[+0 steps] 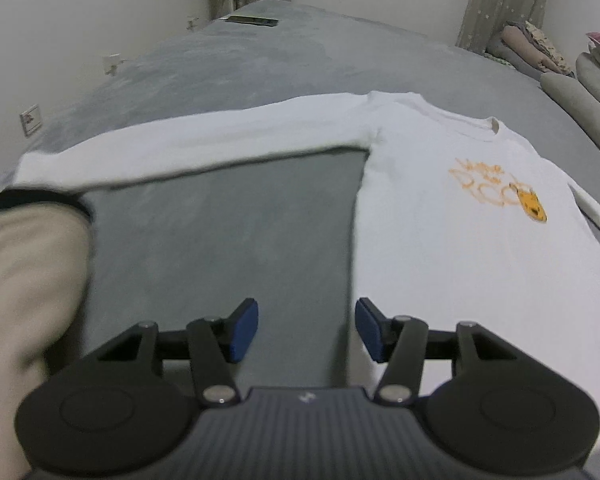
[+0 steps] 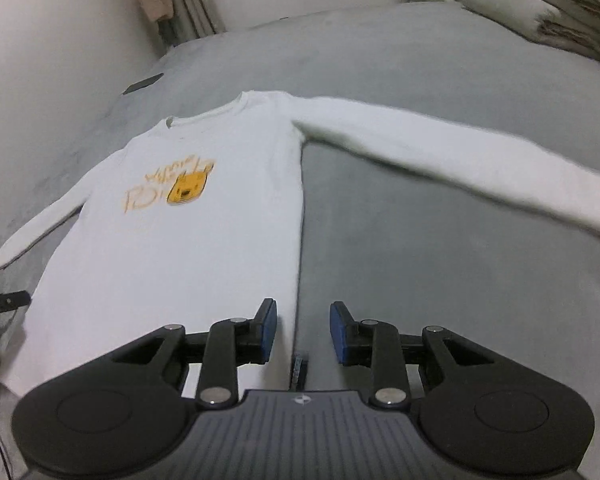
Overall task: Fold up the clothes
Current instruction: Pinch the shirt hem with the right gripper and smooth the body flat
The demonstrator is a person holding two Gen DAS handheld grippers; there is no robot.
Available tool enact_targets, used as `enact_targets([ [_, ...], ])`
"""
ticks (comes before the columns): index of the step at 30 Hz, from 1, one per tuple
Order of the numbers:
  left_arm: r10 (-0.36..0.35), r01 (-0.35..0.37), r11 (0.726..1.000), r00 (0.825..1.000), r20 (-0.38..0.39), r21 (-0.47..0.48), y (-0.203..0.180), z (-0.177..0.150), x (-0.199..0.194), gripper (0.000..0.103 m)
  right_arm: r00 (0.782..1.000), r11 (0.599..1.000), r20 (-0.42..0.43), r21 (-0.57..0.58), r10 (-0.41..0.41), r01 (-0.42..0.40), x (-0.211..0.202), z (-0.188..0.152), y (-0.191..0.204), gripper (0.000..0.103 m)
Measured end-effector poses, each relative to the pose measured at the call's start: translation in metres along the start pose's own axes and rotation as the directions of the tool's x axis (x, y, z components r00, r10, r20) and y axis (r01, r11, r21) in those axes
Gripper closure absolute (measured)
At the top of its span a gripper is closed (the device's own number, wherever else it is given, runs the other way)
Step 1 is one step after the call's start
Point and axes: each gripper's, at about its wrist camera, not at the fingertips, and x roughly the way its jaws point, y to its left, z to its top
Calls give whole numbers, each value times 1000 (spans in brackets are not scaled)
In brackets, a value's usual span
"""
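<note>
Seeing the white shirt [image 1: 440, 216] flat on the bed [image 2: 420, 80], sleeves spread, no fold visible; left tongs [image 1: 306, 330] and right tongs [image 2: 303, 330] straddle its side edges, agape, empty.

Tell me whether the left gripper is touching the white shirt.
Cannot tell. In the left wrist view the left gripper straddles the white shirt's side edge, jaws open; contact unclear.

left claw [image 1: 306, 330] open, empty | white shirt [image 1: 440, 216] flat on grey bed [image 1: 220, 220] | sleeve [image 1: 188, 144] outstretched

white l/s shirt [image 2: 188, 248] | orange print up | flat, sleeves out | grey bed [image 2: 420, 280]
</note>
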Motion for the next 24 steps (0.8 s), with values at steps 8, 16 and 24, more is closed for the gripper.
enact_targets([
  [8,-81,81,996,997,-8,39,2,-23,-21,50,998,996,-6,61,65,-65,-29,-45,-6,75],
  [16,-99,99,982,995,-5,162,-29,-38,-16,99,999,999,13,31,36,-37,-34,-69,5,89],
  [24,-153,148,980,988,28,132,-22,-32,-47,100,989,993,112,41,101,-107,-74,-60,7,96],
])
